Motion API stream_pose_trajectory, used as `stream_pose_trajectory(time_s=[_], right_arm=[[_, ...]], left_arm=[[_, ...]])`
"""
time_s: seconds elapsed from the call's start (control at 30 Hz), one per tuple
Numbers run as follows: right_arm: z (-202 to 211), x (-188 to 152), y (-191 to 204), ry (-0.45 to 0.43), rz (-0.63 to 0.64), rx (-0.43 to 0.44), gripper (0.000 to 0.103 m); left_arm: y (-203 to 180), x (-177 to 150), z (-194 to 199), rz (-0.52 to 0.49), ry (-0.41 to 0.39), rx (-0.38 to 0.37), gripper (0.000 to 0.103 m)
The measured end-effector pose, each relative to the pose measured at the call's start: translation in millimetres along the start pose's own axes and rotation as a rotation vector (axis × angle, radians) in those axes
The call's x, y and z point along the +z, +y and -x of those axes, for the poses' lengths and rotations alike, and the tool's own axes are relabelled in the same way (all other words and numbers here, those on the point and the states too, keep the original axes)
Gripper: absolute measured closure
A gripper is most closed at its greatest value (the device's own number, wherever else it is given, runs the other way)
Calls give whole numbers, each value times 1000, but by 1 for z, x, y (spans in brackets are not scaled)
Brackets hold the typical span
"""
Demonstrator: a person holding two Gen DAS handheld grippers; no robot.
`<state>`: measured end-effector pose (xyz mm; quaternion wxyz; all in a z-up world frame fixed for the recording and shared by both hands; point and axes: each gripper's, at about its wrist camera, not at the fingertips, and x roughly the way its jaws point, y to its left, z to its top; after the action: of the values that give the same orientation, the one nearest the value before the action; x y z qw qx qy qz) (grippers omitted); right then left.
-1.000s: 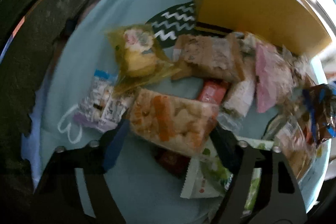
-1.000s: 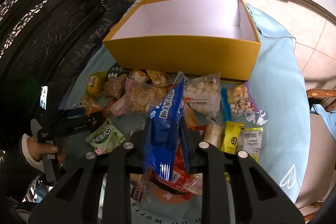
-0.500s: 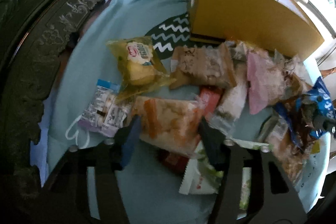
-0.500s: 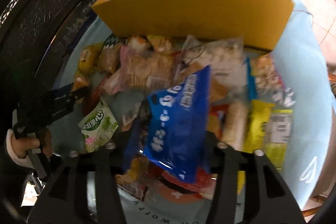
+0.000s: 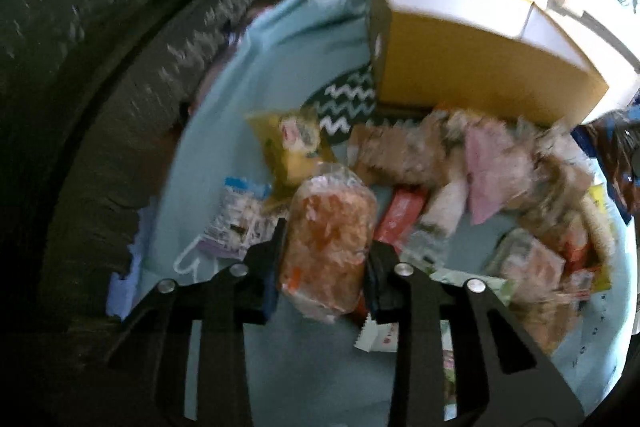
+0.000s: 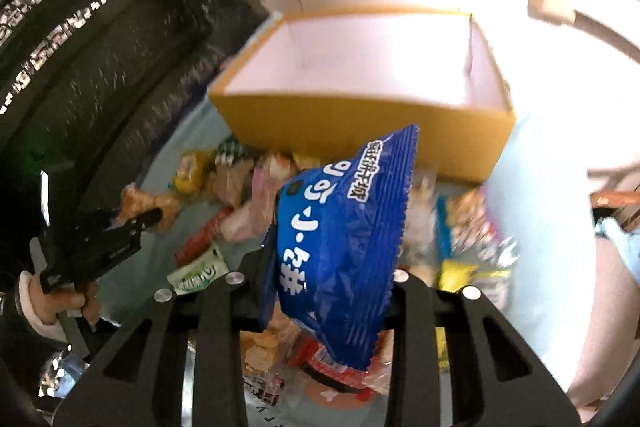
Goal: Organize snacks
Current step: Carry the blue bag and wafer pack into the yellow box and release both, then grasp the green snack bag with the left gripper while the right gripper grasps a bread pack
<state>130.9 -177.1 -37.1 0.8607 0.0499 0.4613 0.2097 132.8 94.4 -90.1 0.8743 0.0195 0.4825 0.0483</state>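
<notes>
My left tongs [image 5: 326, 255] are closed on a clear packet of orange-brown snacks [image 5: 330, 239], which stands upright between the two fingers, lifted above the light blue cloth [image 5: 304, 39] that covers the tabletop. My right tongs [image 6: 330, 277] are closed on a blue snack bag [image 6: 344, 239] with white letters; the bag is tilted and its top edge points toward the yellow box [image 6: 360, 123]. This box is open, its inside is white, and I see nothing lying in it. It stands at the far side of the tabletop, behind the heap of other snacks. In the left view, a yellow packet [image 5: 292, 147], a pink packet [image 5: 490, 171] and a red bar [image 5: 402, 215] lie on the cloth near the box. In the right view I also see my left hand [image 6: 60, 301] holding the other tongs at the left edge. Both pictures are blurred.
</notes>
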Motion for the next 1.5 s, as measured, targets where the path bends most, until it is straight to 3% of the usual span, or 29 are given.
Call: stream_pose_trajectory(time_s=[0.13, 0.33, 0.47, 0.63, 0.67, 0.7, 0.77, 0.87, 1.0, 1.03, 1.1, 1.27, 1.5], right_arm=[[20, 17, -9, -64, -9, 1, 70], [29, 63, -32, -161, -51, -26, 70], [18, 101, -50, -196, -83, -56, 70], [-32, 138, -75, -141, -122, -121, 68], [-41, 141, -79, -122, -125, -125, 68], [-51, 144, -82, -99, -131, -138, 67], [-63, 145, -91, -69, -146, -186, 67], [-60, 141, -94, -96, -141, -214, 51], [-42, 124, -95, -126, -127, -213, 46], [-36, 118, -95, -133, -119, -220, 39], [-24, 98, -93, -147, -104, -243, 39], [-4, 37, -83, -69, -55, -244, 39], [6, -29, -69, 27, -120, -217, 39]], left_arm=[[-13, 20, 42, -27, -105, -42, 71], [-51, 90, 73, -62, -247, -147, 71], [-85, 146, 60, -85, -283, -201, 70], [-121, 200, 8, -98, -234, -213, 70], [-125, 206, -1, -100, -224, -210, 55], [-127, 210, -11, -99, -208, -200, 25], [-130, 215, -21, -81, -209, -150, 10], [-131, 210, -23, -101, -215, -131, 9], [-125, 194, -14, -112, -214, -145, 9], [-121, 185, -11, -101, -208, -152, 9], [-114, 171, -5, -81, -199, -172, 9], [-95, 124, 14, -36, -171, -193, 9], [-71, 42, 20, -25, -35, -170, 9]])
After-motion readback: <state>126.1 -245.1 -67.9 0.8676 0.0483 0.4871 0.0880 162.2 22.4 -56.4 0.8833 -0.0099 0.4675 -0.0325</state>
